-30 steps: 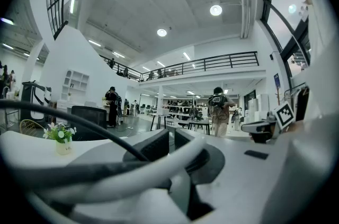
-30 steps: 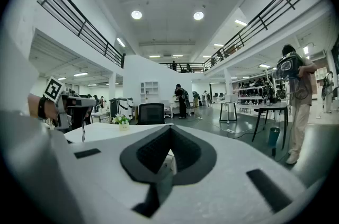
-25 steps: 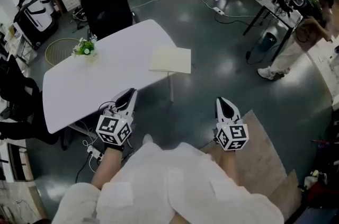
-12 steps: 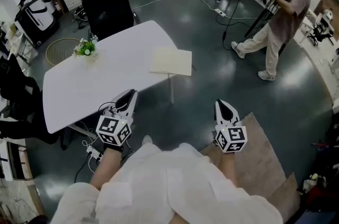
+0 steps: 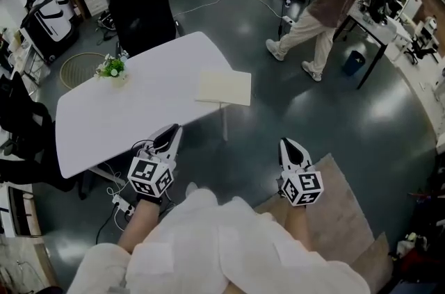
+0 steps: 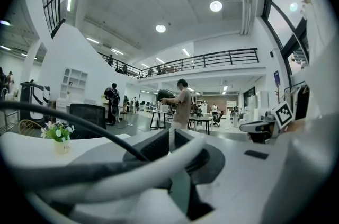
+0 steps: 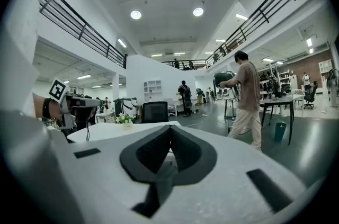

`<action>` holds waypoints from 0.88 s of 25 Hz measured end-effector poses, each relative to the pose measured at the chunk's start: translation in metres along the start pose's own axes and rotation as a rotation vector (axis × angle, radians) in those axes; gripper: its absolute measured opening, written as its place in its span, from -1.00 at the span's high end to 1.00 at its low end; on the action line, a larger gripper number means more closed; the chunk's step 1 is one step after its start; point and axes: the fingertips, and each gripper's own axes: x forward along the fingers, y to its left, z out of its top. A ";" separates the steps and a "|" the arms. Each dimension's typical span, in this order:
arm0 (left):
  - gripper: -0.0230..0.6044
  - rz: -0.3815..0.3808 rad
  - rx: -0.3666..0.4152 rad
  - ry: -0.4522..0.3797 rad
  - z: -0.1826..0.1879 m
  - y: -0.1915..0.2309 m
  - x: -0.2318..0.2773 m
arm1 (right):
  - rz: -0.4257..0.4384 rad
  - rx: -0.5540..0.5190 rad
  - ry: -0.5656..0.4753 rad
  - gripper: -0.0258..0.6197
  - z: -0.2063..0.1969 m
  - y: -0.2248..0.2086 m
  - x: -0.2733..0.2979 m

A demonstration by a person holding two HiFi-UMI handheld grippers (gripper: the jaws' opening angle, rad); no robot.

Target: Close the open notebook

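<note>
In the head view the notebook point(image 5: 224, 87) lies flat on the near right corner of the white table point(image 5: 118, 112), showing a cream surface. My left gripper point(image 5: 172, 133) is held at the table's near edge, well short of the notebook, jaws together and nothing in them. My right gripper point(image 5: 288, 144) hangs over the grey floor to the right of the table, also shut and empty. The left gripper view has its jaws point(image 6: 170, 135) meeting in front of the tabletop point(image 6: 32, 143). The right gripper view shows its closed jaws point(image 7: 170, 130) pointing towards the table point(image 7: 122, 130).
A small pot of flowers point(image 5: 111, 65) stands at the table's far left. A black chair point(image 5: 142, 11) is behind the table. A person point(image 5: 320, 1) carrying a dark object walks across the floor at the back right. A beige rug point(image 5: 341, 209) lies under my right side.
The person at the back has walked from the right edge towards the middle carrying a dark object. Both grippers have stayed almost where they were.
</note>
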 end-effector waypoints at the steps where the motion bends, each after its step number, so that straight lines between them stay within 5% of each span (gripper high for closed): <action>1: 0.83 0.000 -0.002 0.008 -0.004 0.001 0.000 | 0.004 0.002 0.008 0.91 -0.004 0.001 0.002; 22: 0.83 -0.002 -0.033 0.028 -0.002 0.133 0.129 | 0.060 0.000 0.049 0.91 0.001 -0.016 0.188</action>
